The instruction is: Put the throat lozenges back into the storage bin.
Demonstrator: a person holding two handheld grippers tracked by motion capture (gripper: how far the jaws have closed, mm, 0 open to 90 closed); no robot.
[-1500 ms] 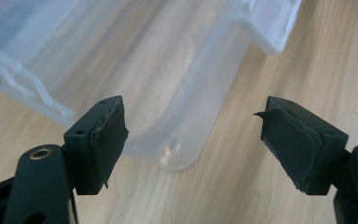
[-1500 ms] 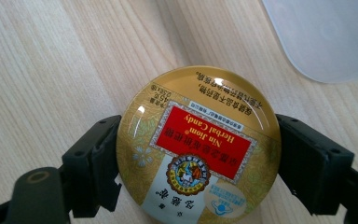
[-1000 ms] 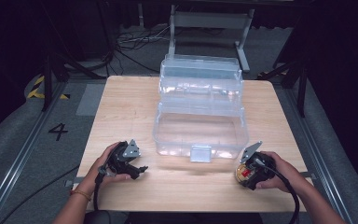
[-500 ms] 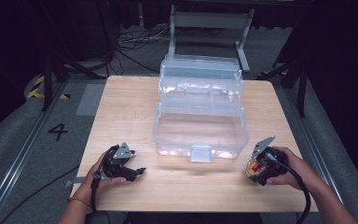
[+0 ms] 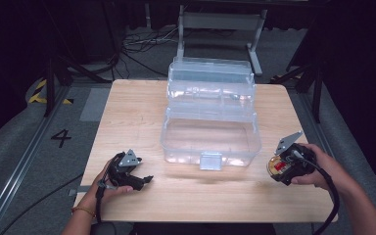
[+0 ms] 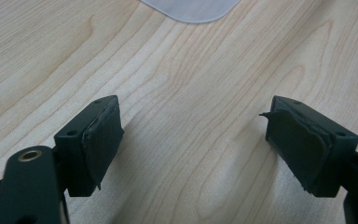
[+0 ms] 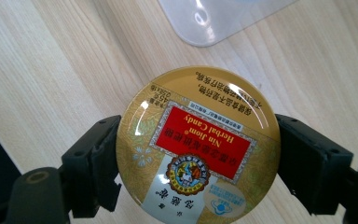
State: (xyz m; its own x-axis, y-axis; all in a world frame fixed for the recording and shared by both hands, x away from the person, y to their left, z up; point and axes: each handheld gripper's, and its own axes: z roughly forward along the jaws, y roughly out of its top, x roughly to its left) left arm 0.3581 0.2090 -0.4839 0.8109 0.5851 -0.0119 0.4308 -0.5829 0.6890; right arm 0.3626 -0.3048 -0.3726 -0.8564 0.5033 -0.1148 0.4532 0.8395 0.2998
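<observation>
A clear plastic box (image 5: 210, 133) with its lid raised stands in the middle of the wooden table (image 5: 127, 112). My right gripper (image 5: 280, 167) is at the box's front right, shut on a round gold candy tin (image 7: 198, 147) with a red label; the tin (image 5: 277, 166) is held just above the table. My left gripper (image 5: 144, 180) rests on the table at the box's front left, open, with bare wood between its pads (image 6: 100, 140). A corner of the box (image 6: 191, 9) shows at the top of the left gripper view.
The box's latch tab (image 5: 210, 160) juts out at the front centre. A metal stand (image 5: 220, 22) and cables lie on the floor behind the table. The table's right edge (image 5: 318, 161) is close to my right hand.
My right gripper has moved right and a little away from the front edge, carrying the tin. The left gripper has barely shifted.
</observation>
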